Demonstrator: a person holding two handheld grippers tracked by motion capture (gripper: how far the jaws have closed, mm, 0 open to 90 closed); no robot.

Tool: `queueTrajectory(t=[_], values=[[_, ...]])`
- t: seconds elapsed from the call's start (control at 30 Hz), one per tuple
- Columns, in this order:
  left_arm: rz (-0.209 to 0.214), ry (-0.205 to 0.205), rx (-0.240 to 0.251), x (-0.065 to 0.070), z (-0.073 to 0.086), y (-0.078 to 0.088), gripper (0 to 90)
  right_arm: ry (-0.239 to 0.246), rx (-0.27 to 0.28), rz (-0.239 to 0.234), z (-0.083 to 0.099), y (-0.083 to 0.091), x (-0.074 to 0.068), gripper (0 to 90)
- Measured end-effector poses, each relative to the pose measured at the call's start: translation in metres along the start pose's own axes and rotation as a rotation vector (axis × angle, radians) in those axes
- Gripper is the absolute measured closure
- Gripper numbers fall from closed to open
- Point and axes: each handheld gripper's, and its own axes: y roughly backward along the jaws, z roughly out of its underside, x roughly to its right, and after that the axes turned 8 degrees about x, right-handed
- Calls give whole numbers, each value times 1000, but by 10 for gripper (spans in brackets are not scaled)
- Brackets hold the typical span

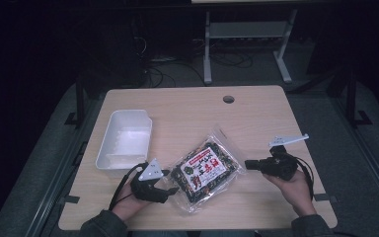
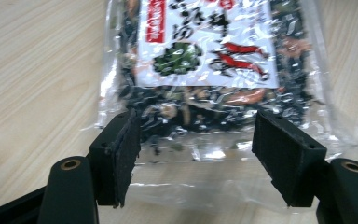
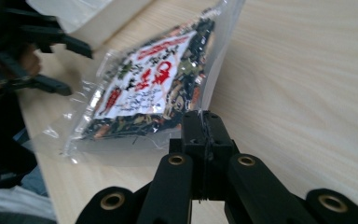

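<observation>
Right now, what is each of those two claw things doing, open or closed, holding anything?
Left gripper: open, fingers either side of the snack bag's clear edge, not pressing it.
Right gripper: fingers closed on the bag's edge.

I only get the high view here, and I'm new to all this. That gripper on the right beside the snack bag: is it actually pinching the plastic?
Observer: Yes. In the right gripper view the right gripper is shut on the snack bag's clear edge.
Operator: And the left one?
Observer: The left gripper stands open; its pads sit on either side of the bag's clear end without pressing it.
Operator: What's inside the bag?
Observer: Dark dried pieces, with a white label bearing red characters.
</observation>
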Motion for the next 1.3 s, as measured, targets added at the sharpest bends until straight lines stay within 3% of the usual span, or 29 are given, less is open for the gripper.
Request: queueTrajectory(t=[0.13, 0.2, 0.47, 0.67, 0.8, 0.87, 0.97, 1.07, 1.13, 1.2, 1.3], values=[[3, 12, 14, -1, -2, -1, 292, 44, 25, -17, -8, 15, -9, 892], [1, 44, 29, -2, -7, -6, 252, 65, 40, -25, -12, 23, -13, 894], [61, 77, 12, -3, -14, -26, 213, 130, 99, -86, -26, 42, -32, 897], [123, 148, 27, -8, -14, -37, 191, 179, 136, -125, -37, 50, -48, 896], [217, 186, 35, -12, -13, -37, 253, 185, 167, -167, -41, 51, -53, 895], [245, 194, 31, -12, -12, -38, 254, 184, 183, -189, -42, 51, -54, 895], [282, 190, 25, -11, -12, -39, 265, 189, 191, -183, -45, 50, -57, 896], [277, 183, 29, -11, -13, -36, 322, 188, 207, -184, -46, 49, -58, 895], [261, 179, 46, -11, -13, -34, 427, 186, 217, -172, -45, 50, -57, 895], [277, 192, 49, -12, -13, -33, 483, 174, 232, -178, -44, 51, -54, 895], [292, 178, 56, -11, -13, -32, 602, 160, 244, -159, -42, 53, -51, 895]])
